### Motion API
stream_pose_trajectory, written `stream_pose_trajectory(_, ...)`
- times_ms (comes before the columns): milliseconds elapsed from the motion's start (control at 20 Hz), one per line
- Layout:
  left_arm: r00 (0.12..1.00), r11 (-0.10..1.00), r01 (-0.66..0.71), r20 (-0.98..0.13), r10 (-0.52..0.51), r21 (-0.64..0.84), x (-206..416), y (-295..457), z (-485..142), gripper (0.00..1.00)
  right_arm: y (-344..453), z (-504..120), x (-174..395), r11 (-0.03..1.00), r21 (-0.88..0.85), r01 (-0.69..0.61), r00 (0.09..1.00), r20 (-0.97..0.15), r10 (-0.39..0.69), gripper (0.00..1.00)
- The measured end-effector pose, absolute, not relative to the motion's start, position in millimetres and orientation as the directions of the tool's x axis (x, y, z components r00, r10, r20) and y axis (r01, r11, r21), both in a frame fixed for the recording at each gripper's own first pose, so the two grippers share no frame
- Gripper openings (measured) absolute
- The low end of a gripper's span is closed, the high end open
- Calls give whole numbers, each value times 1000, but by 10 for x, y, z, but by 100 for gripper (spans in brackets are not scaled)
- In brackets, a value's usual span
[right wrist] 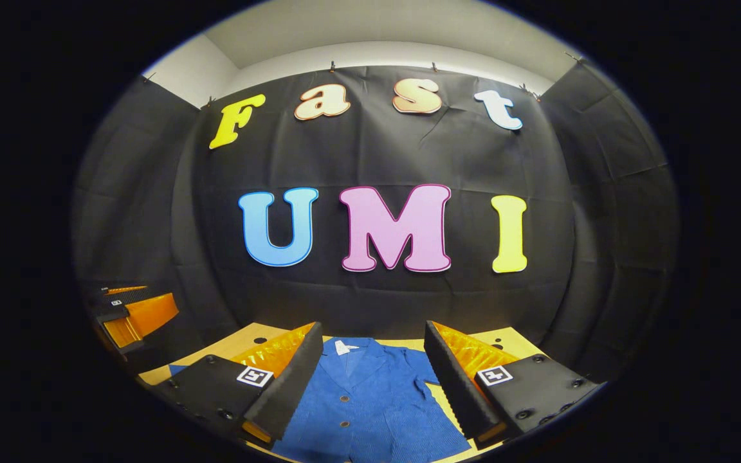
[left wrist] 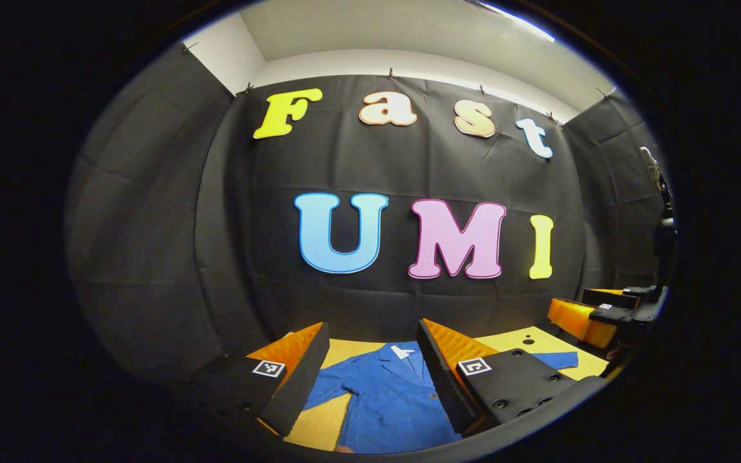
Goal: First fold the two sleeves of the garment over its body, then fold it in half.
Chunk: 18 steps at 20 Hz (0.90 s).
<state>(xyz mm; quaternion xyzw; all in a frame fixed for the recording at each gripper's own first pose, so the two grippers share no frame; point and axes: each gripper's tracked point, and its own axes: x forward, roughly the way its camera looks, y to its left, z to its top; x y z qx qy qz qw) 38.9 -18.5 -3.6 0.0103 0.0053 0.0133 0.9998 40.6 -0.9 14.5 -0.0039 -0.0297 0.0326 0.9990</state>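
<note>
While both tools hang above the table (right wrist: 512, 335), one left gripper (left wrist: 370, 376) and one right gripper (right wrist: 370, 379) each hold their two fingers spread wide with nothing between them. Just beyond and below those fingers lies one blue garment (right wrist: 370, 399), flat on the table, buttons up, collar toward the far wall. In the left gripper view one sleeve (left wrist: 554, 359) stretches out sideways, unfolded. Farther off, each view catches the other gripper at its edge.

The garment (right wrist: 370, 405) is matt, finely ribbed blue cloth lying on a smooth, pale wooden table (left wrist: 531, 339).
</note>
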Motion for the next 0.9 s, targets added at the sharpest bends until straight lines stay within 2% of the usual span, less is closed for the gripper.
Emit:
stream_pose_trajectory(50, 1000, 999, -20, -23, 20, 36, 408, -200, -58, 80, -13, 145, 424, 998, -11, -63, 996, 58, 64, 99)
stream_pose_trajectory(250, 1000, 999, -1, -26, 2, 39, 493, -277, -73, 80, -73, 134, 444, 999, -11, -50, 997, 60, 51, 99)
stream_pose_trajectory(300, 1000, 1000, 9, -24, -8, 24, 497, -317, -83, 80, -99, 123, 456, 999, -10, -45, 997, 58, 46, 95)
stream_pose_trajectory(650, 1000, 1000, 5, -28, -4, 21, 605, -316, -101, 80, -244, 4, 569, 1000, 15, -19, 999, 28, 19, 95)
stream_pose_trajectory(700, 1000, 1000, 2, -31, -1, 21, 622, -311, -114, 80, -247, -20, 599, 1000, 18, -18, 1000, 21, 18, 99)
stream_pose_trajectory(750, 999, 1000, -1, -36, 2, 21, 629, -309, -138, 80, -253, -55, 625, 1000, 20, -18, 1000, 13, 18, 95)
stream_pose_trajectory(900, 999, 1000, -2, -53, 4, 21, 679, -327, -180, 80, -280, -130, 702, 1000, 27, -16, 1000, -8, 16, 95)
